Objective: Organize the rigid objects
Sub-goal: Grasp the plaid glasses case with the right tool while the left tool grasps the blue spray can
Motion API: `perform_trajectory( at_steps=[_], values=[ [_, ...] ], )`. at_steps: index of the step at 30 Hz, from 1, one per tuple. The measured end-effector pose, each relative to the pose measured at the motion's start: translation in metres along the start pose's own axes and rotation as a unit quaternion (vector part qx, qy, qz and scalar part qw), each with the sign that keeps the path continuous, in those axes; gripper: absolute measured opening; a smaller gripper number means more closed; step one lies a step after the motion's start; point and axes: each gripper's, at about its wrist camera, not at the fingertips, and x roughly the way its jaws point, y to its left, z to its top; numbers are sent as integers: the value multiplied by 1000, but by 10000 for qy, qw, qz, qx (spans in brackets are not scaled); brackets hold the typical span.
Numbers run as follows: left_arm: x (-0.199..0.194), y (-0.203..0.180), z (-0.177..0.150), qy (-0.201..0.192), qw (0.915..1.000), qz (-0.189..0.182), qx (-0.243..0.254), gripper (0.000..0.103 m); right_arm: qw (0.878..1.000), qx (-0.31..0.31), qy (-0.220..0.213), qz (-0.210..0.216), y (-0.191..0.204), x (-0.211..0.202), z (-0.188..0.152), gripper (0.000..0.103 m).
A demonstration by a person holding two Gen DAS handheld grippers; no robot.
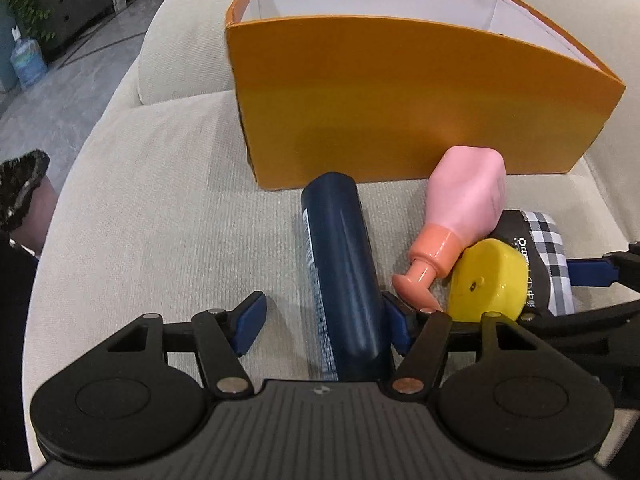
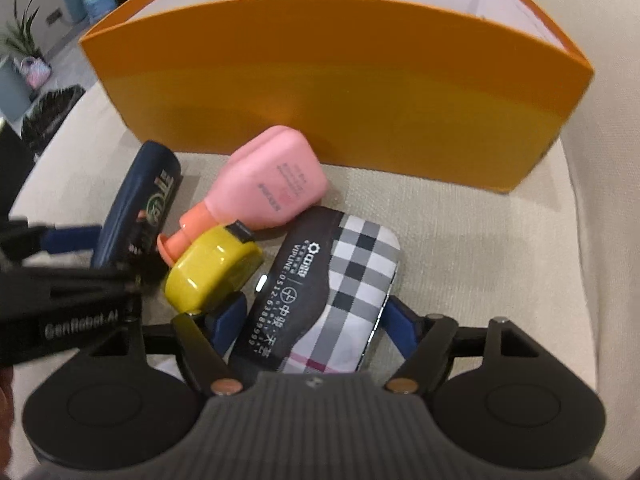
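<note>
My left gripper (image 1: 324,326) has its fingers spread wide around the dark navy cylindrical plastic bottle (image 1: 340,268), which lies on its side on the cream fabric sofa seat (image 1: 160,220). The right finger sits just beside the bottle's wall and the left one stands apart, so nothing is clamped yet. The bottle points to twelve o'clock, at the tall orange cardboard box (image 1: 400,108). It looks stiff and smooth, likely slippery, so I would close across its middle.

My right gripper (image 2: 310,320) also has its fingers wide, straddling the flat checked black-and-white hard case (image 2: 332,280) without pinching it. The case seems rigid and light; its long edges offer the best hold.

At ten o'clock from the case lies a round yellow plastic tape measure (image 2: 212,270), touching it. A pink pump bottle with an orange neck (image 2: 264,186) lies at twelve o'clock from the tape measure, close to the box wall.
</note>
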Motion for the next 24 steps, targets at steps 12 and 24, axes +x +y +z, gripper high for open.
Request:
perform_trajectory(
  at_steps=[12,24],
  values=[
    [-11,-1,-5,-110,9997,-191,82,37,9999,-8,54,155,-13,-9,-5,68],
    [-40,4,2,-358,9987,-331,155,36,9997,170,-32,195,-25,-25,-1,66]
  ],
)
